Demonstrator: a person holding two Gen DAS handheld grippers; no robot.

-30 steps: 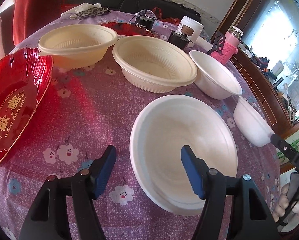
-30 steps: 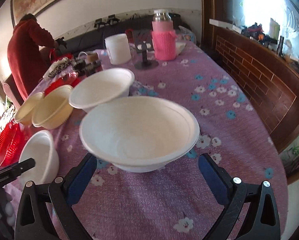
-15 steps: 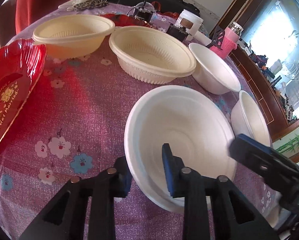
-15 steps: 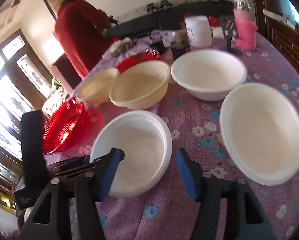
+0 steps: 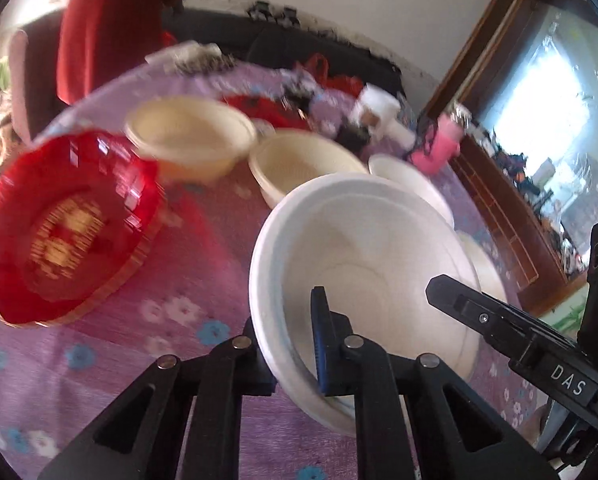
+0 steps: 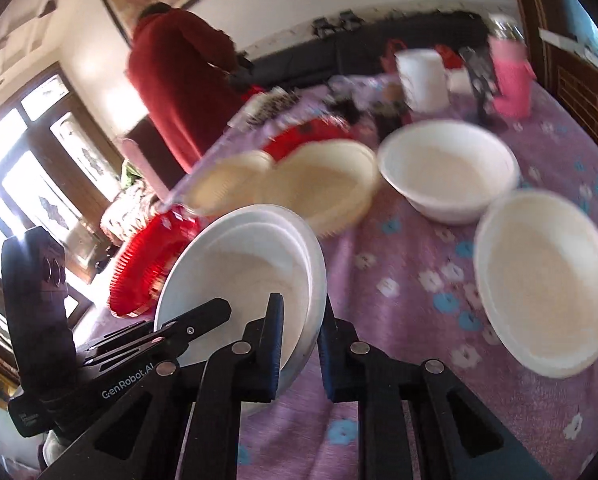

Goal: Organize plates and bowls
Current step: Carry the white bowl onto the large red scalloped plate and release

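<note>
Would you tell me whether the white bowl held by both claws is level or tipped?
Tipped: the white bowl, pinched by left claw and right claw, tilts above the tablecloth.

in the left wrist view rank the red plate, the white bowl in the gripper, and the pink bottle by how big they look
1. white bowl, though it is nearest the camera
2. red plate, nearly as big, so the top two are close
3. pink bottle, far back, clearly smallest

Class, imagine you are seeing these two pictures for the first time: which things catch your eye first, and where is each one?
Nearest the camera, a white bowl is pinched by its rim in both the left gripper and the right gripper. A bright red plate sits at the left edge of the purple flowered tablecloth. Behind the table, at the back left, stands a person in red.
</note>
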